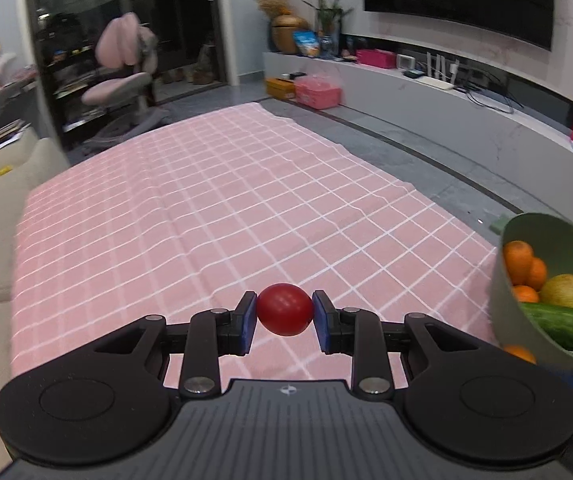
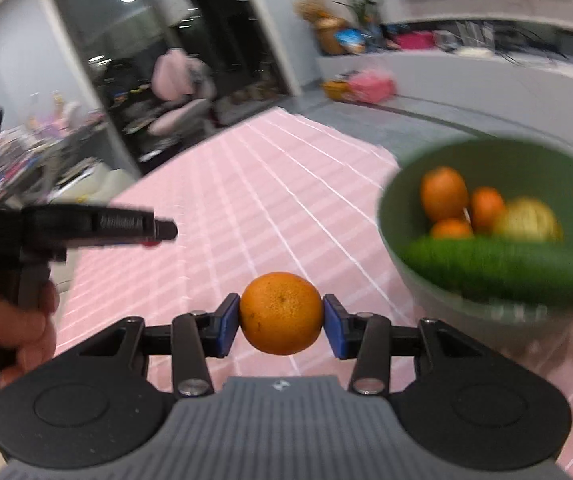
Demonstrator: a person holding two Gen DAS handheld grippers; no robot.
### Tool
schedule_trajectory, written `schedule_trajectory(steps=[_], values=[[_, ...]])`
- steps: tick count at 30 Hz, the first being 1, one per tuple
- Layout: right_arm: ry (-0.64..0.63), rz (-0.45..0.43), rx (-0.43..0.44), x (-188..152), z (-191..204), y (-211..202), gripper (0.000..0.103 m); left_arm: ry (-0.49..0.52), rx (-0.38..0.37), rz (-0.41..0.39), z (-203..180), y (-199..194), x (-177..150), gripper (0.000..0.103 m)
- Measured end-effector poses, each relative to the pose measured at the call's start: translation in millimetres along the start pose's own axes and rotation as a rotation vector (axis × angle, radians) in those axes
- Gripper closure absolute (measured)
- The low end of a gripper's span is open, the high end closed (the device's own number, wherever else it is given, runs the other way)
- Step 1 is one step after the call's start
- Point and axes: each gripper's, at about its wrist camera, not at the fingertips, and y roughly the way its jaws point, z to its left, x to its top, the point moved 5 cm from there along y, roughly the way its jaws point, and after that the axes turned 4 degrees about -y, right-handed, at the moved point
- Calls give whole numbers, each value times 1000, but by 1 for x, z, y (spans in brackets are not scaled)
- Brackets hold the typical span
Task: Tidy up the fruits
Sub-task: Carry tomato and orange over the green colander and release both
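Note:
My left gripper point(image 1: 284, 312) is shut on a red tomato point(image 1: 284, 309) and holds it above the pink checked cloth point(image 1: 206, 208). My right gripper point(image 2: 281, 316) is shut on an orange point(image 2: 281, 313), also held above the cloth point(image 2: 270, 200). A green bowl point(image 1: 504, 300) stands at the right edge of the left wrist view; it also shows in the right wrist view point(image 2: 394, 208), blurred, to the right of my right gripper. It holds oranges point(image 2: 444, 194), a yellow fruit point(image 2: 530, 218) and a cucumber point(image 2: 498, 266). The left gripper point(image 2: 158, 230) appears side-on at the left of the right wrist view.
The cloth covers a table; its far edge point(image 1: 262, 106) drops to a grey floor. A beige sofa point(image 1: 6, 184) lies along the left side. A pink chair point(image 1: 122, 76) and pink boxes point(image 1: 318, 90) stand beyond the table. A long wall shelf point(image 1: 486, 120) runs at the right.

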Motion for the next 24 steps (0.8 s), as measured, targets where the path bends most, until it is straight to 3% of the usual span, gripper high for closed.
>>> schedule_trajectory(steps=[10,18,24], values=[[-312,-14,168,89,-45,-52,61,-116,-8,-53,-61,-71,-9,70],[-296,8,176,132,-110,-67,61,-177,-22,-54,-112,-86,-6,70],[-371,116,254,143,-135,-63,61,-153,-7,-26,-142,-86,-4,70]])
